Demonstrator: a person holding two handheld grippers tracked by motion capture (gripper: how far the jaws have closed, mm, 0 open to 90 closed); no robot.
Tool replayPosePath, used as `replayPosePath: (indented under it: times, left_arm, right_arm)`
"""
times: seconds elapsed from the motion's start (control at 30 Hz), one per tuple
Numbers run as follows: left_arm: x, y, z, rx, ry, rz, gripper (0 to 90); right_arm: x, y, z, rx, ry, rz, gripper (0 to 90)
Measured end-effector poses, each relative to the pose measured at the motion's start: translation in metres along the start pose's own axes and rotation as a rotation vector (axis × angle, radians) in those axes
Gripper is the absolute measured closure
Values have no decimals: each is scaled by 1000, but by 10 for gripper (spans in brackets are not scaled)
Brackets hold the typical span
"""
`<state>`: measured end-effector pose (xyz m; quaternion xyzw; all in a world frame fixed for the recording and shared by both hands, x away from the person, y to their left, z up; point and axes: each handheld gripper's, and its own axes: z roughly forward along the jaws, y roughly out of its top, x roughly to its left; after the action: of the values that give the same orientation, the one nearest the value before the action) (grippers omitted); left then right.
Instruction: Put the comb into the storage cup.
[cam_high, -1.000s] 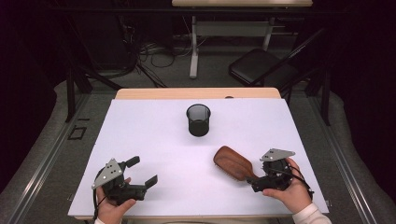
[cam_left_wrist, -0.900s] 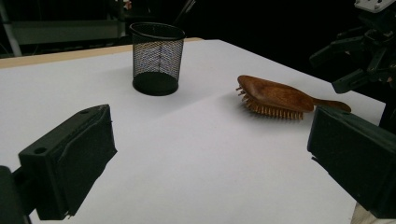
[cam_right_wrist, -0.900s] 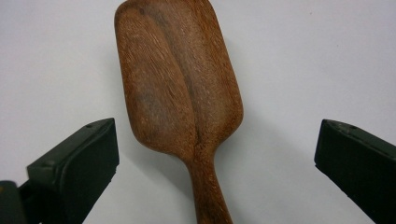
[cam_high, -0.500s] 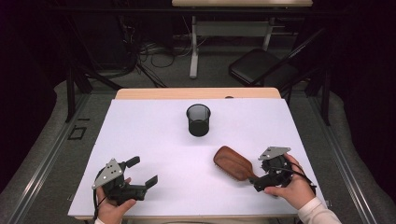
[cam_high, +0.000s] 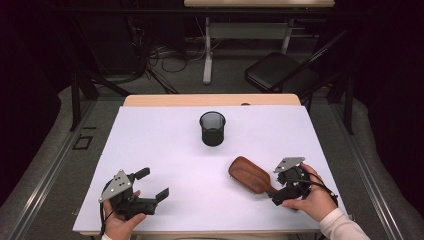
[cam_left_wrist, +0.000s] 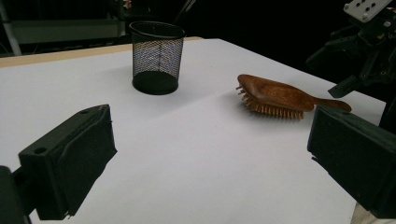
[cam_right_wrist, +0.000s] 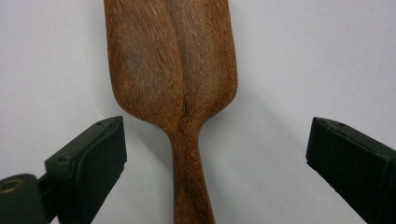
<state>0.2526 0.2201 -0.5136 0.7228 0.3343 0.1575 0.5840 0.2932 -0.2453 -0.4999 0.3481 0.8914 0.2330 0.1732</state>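
White tabletop (cam_high: 175, 150): right tongs (cam_right_wrist: 215, 158) open astride hairbrush (cam_right_wrist: 173, 70) handle, just closing slightly; left tongs (cam_high: 152, 186) open.

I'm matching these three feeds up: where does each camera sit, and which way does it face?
High view: above the near edge, facing forward and down; both hands, left gripper, right gripper.
Left gripper view: between open jaws, facing cup and brush.
Right gripper view: above the brush handle, jaws just closing, not touching.
All share the brush.
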Motion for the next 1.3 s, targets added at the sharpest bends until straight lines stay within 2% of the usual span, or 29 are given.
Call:
replayPosePath:
  times: [0.33,0.47,0.63,0.73,0.83,1.0,1.07,1.3]
  left_arm:
    - [0,0,0,0,-2,-2,8]
    - [0,0,0,1,-1,-4,8]
    - [0,0,0,1,2,-6,8]
    - [1,0,0,1,2,-6,8]
    - [1,0,0,2,2,-5,8]
    - [1,0,0,2,4,-5,8]
    - [1,0,0,1,3,-5,8]
    - [1,0,0,2,5,-6,9]
  right_arm:
    - [0,0,7,54,6,-33,101]
    - [2,-1,10,82,-1,-69,141]
    - [3,-2,14,87,0,-87,146]
    - [4,-3,15,97,9,-80,154]
    - [4,-3,18,111,15,-114,197]
    - [6,-3,19,129,18,-122,213]
    - [6,-3,20,132,9,-144,230]
    - [5,-3,20,129,22,-145,283]
